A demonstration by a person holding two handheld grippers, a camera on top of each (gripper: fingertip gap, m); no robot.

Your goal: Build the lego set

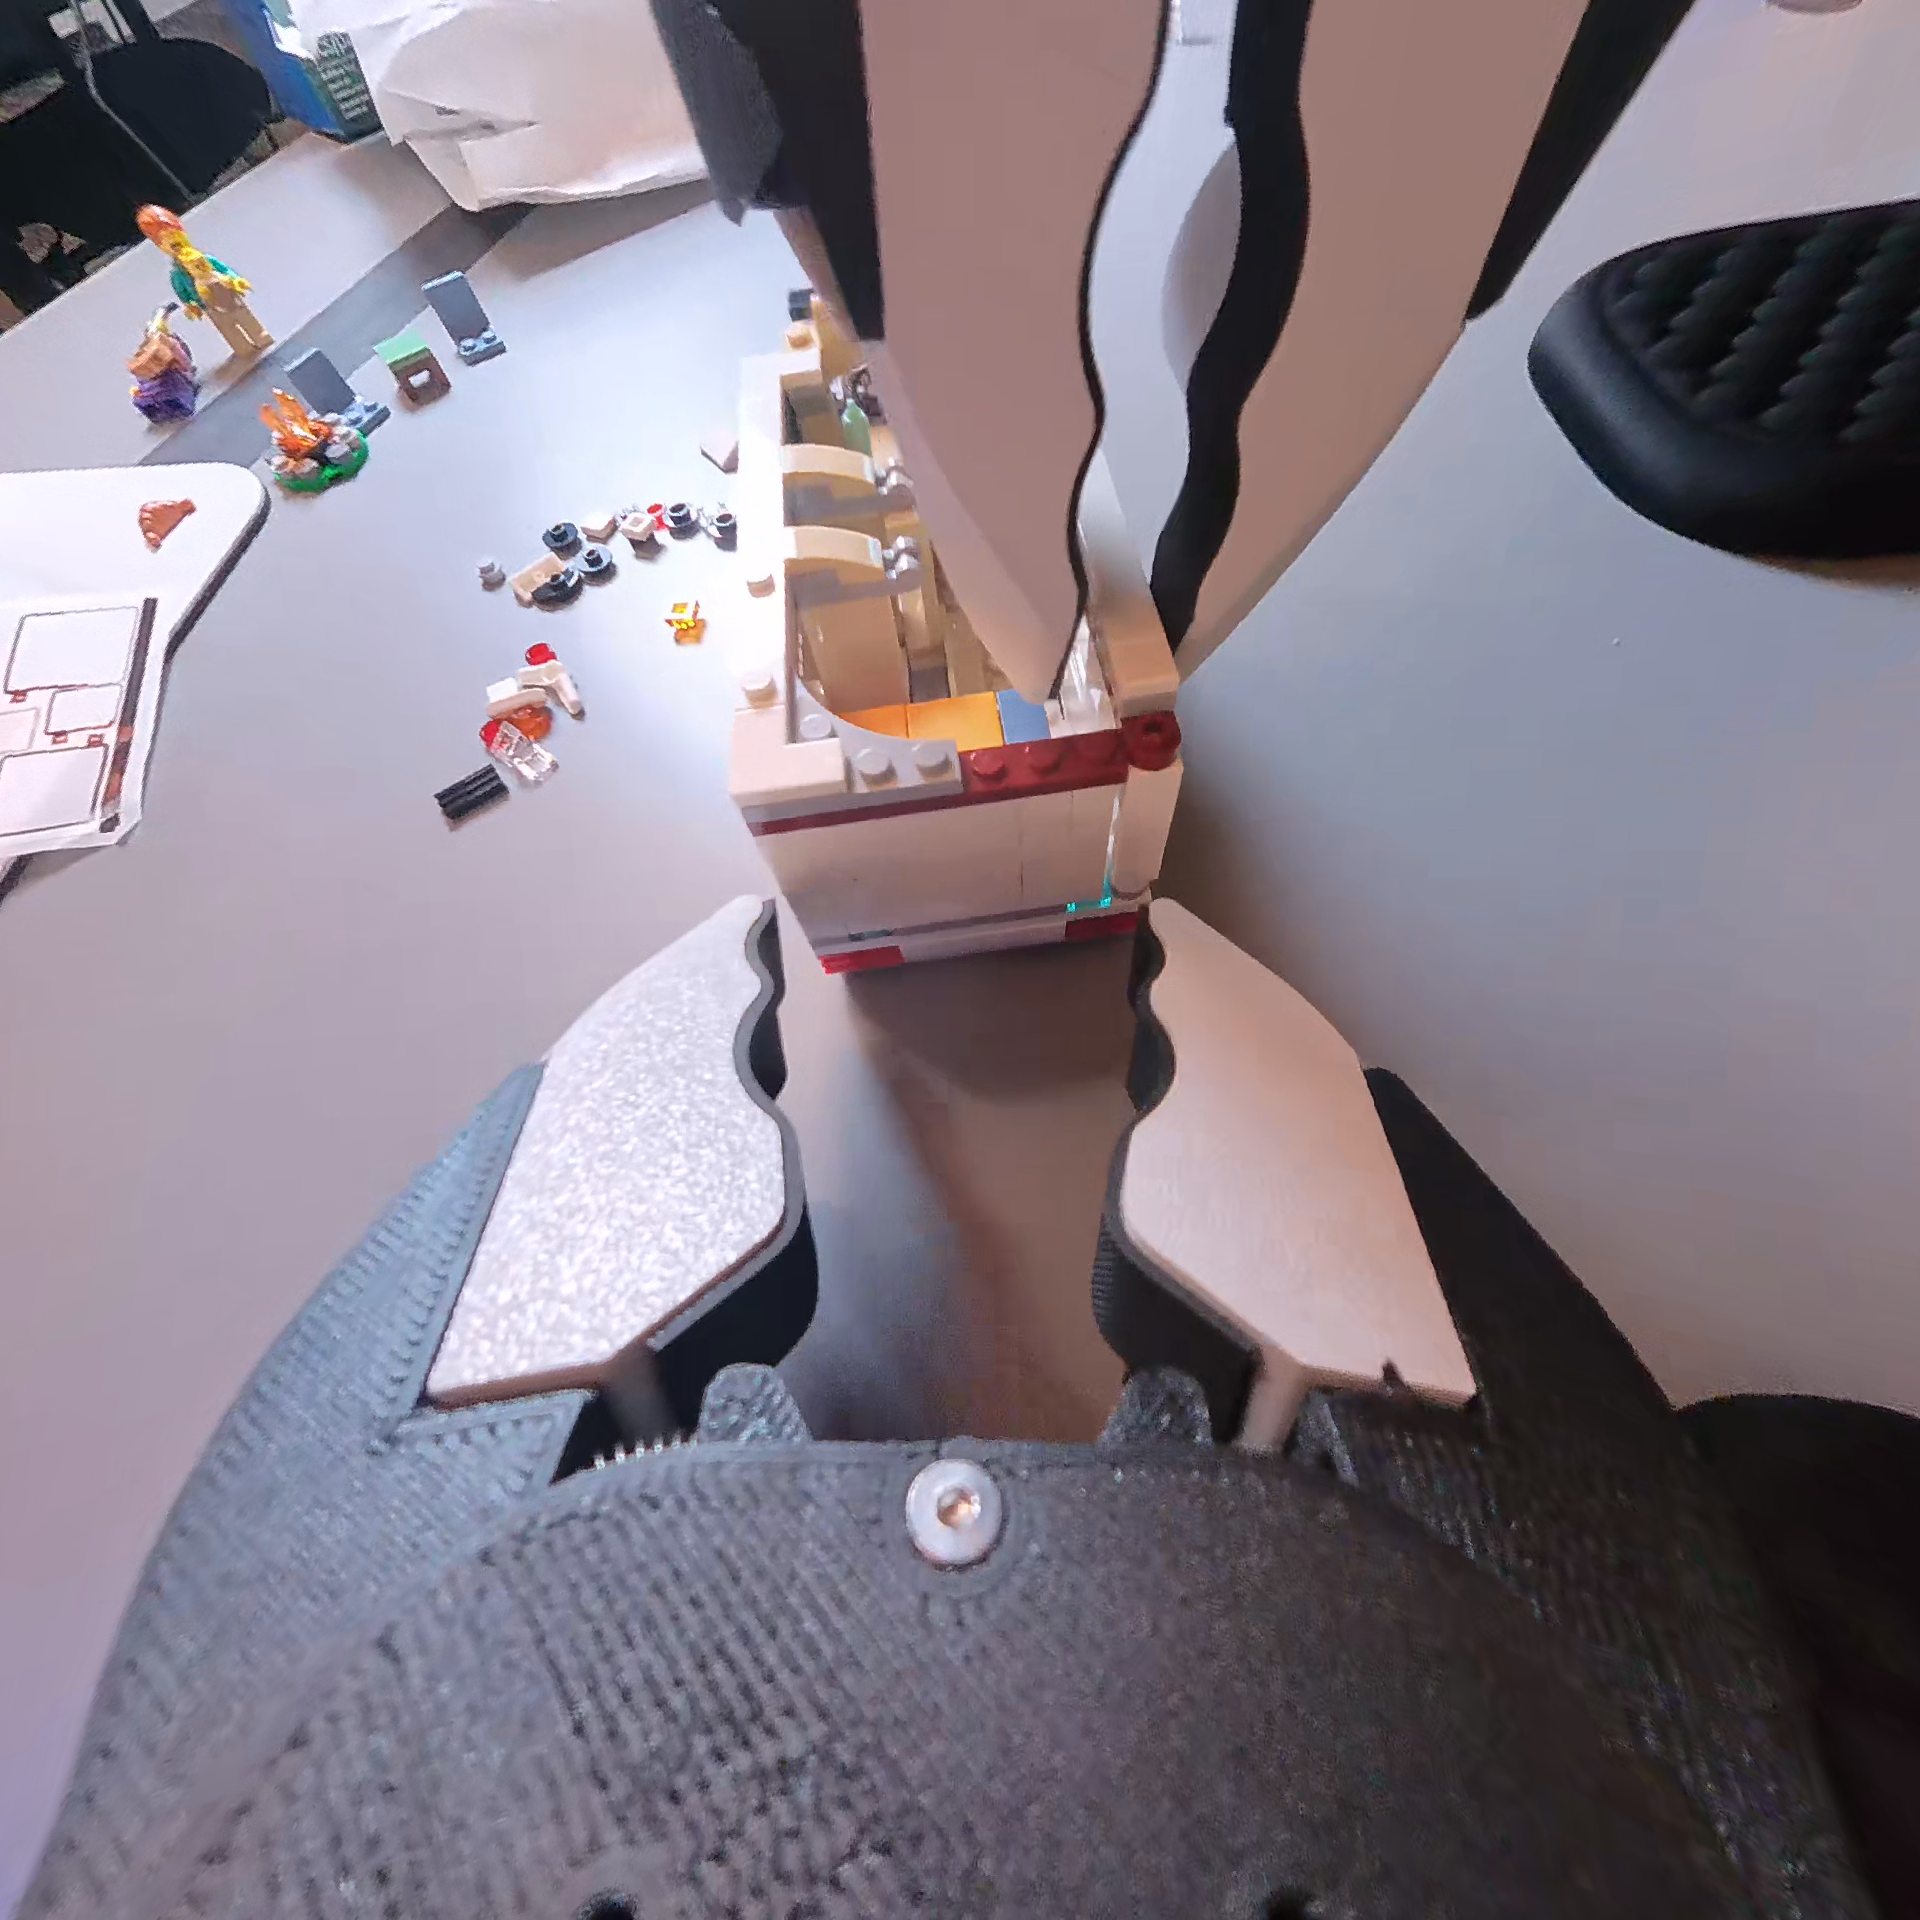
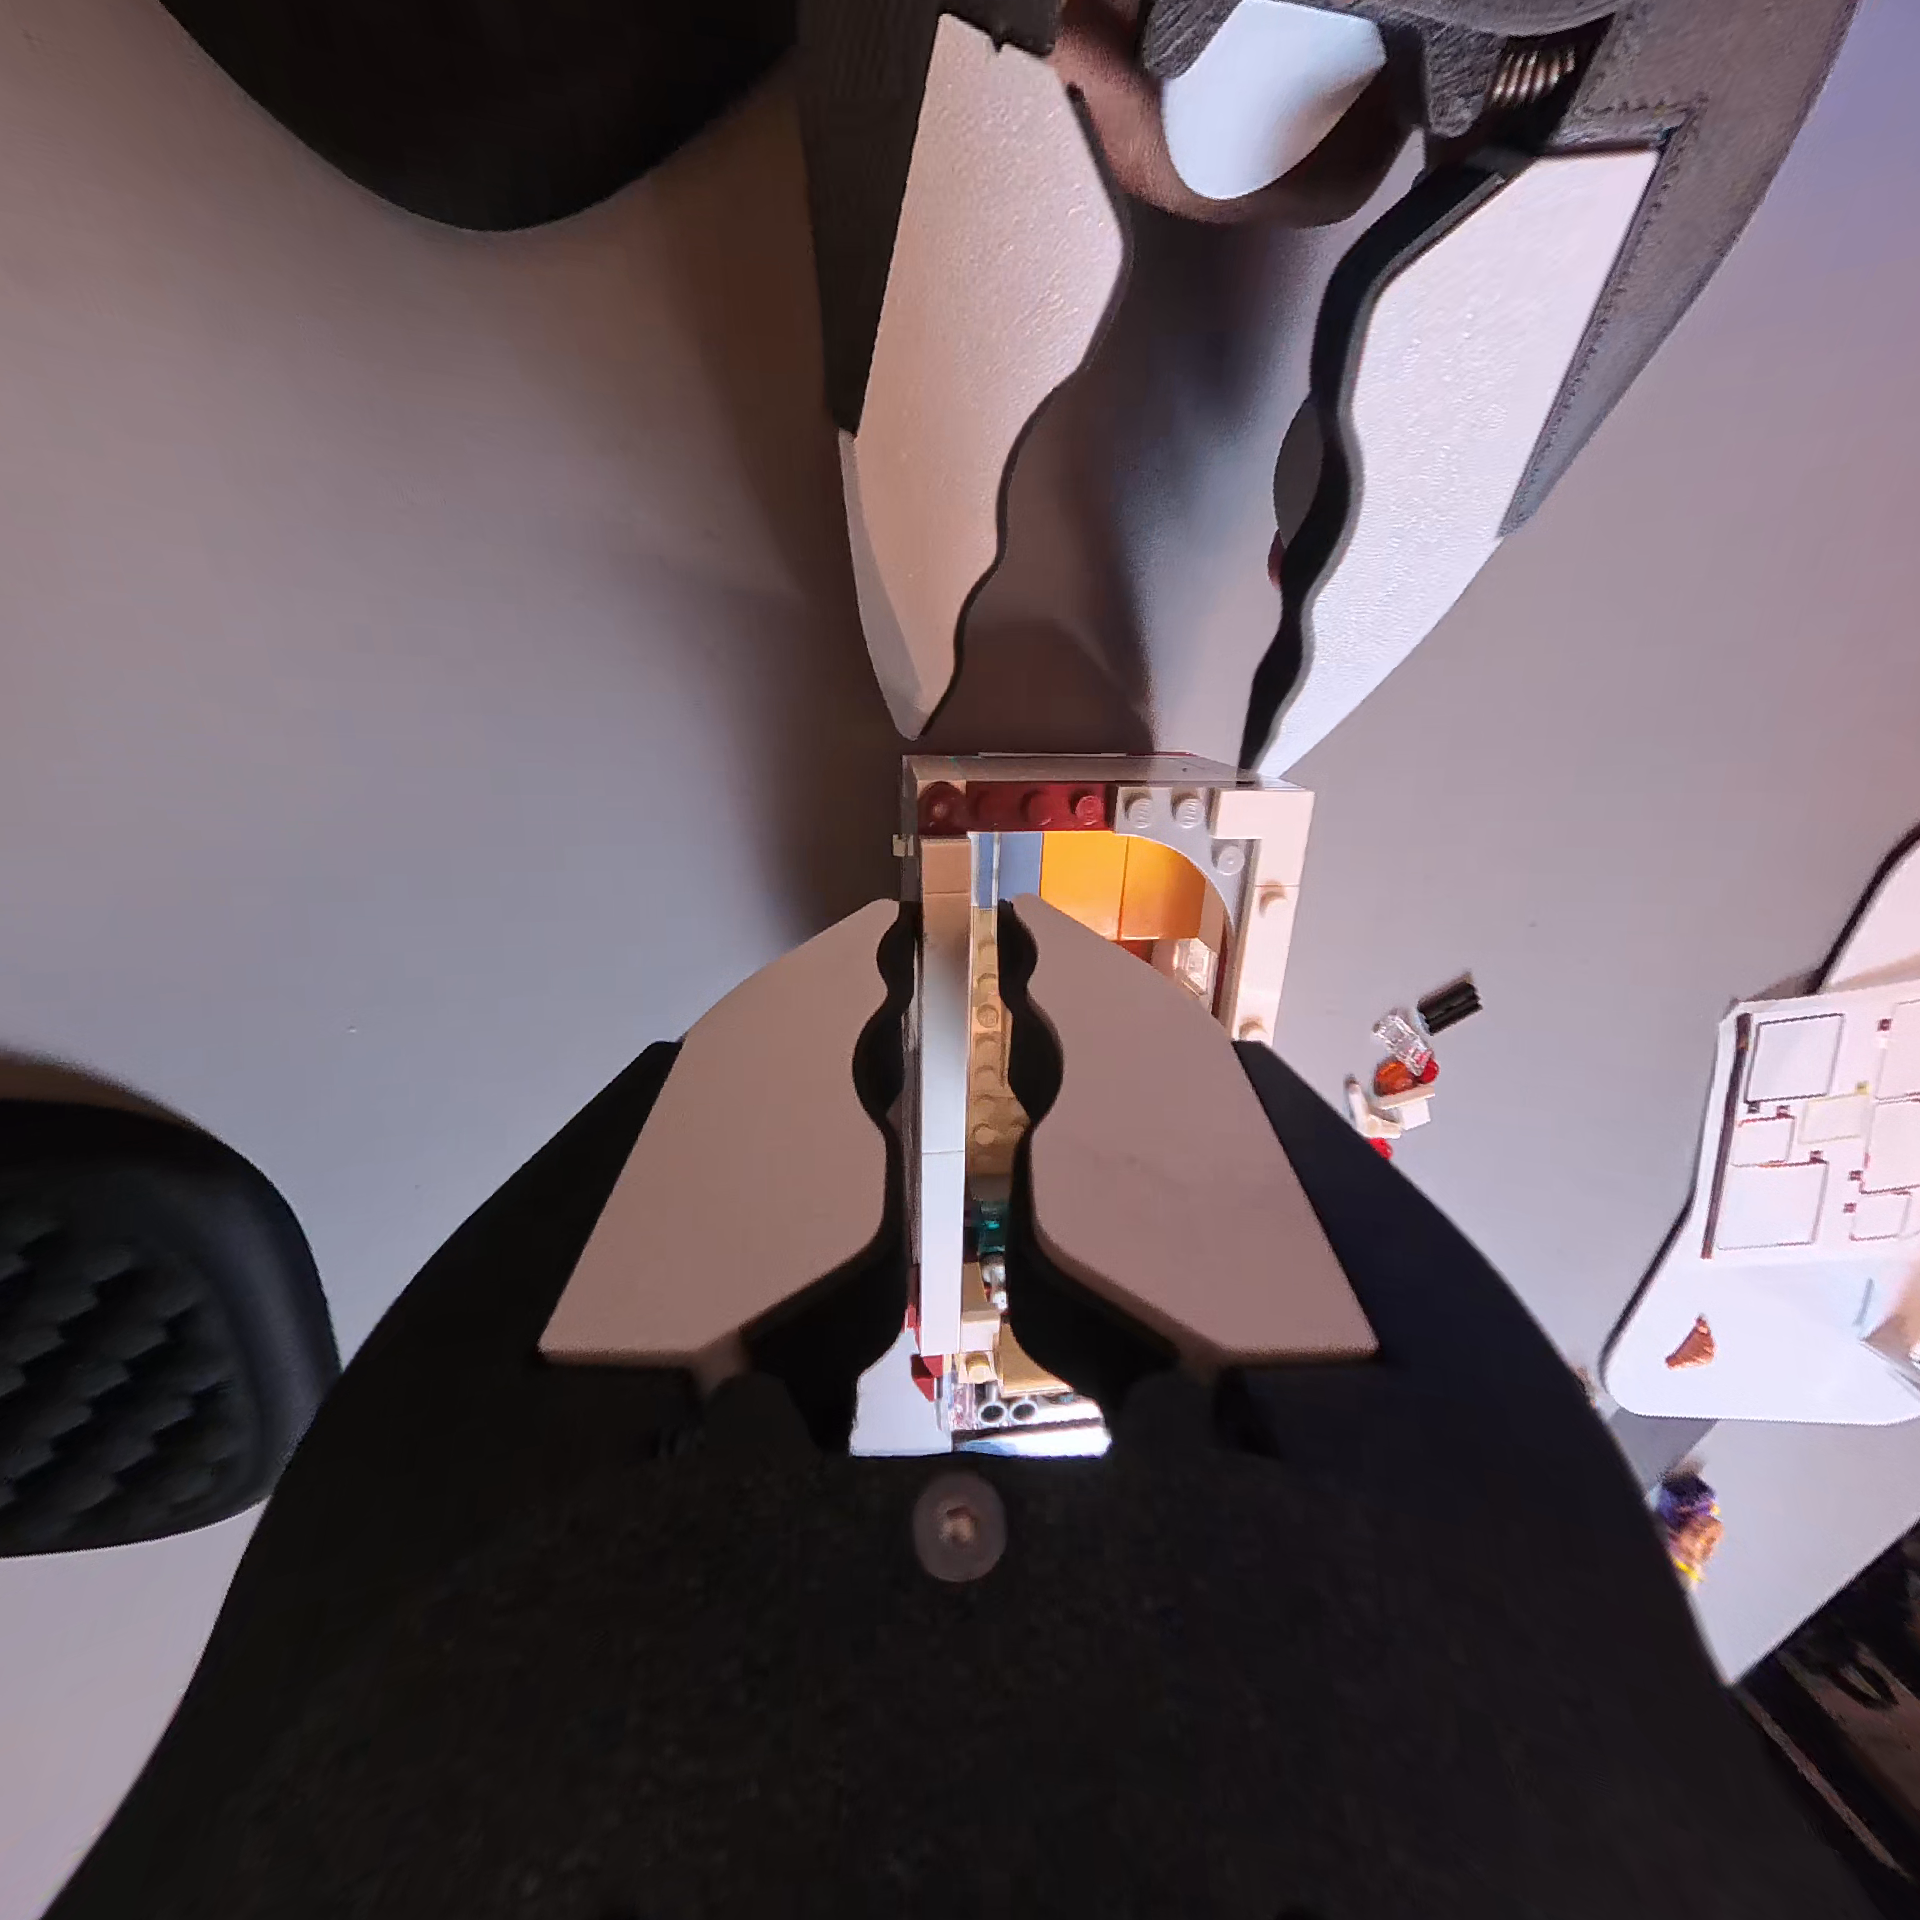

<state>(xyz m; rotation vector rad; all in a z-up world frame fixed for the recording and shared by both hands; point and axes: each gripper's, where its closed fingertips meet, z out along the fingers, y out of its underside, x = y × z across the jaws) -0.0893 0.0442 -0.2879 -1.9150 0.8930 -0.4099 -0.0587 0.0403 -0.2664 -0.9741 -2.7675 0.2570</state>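
Brick model (image 1: 956, 831) stands on tabletop (image 1: 1455, 831), roof unfinished, loose pieces (image 1: 520, 717) nearby. Right tool (image 2: 956, 914) pinches its side wall; left tool (image 1: 956, 914) spread at its base, not touching.

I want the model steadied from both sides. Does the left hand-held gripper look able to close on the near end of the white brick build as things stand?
Probably yes. The left hand-held gripper is open, its fingertips flanking the end of the white brick build, with bare table on both sides. The right hand-held gripper sits farther along.
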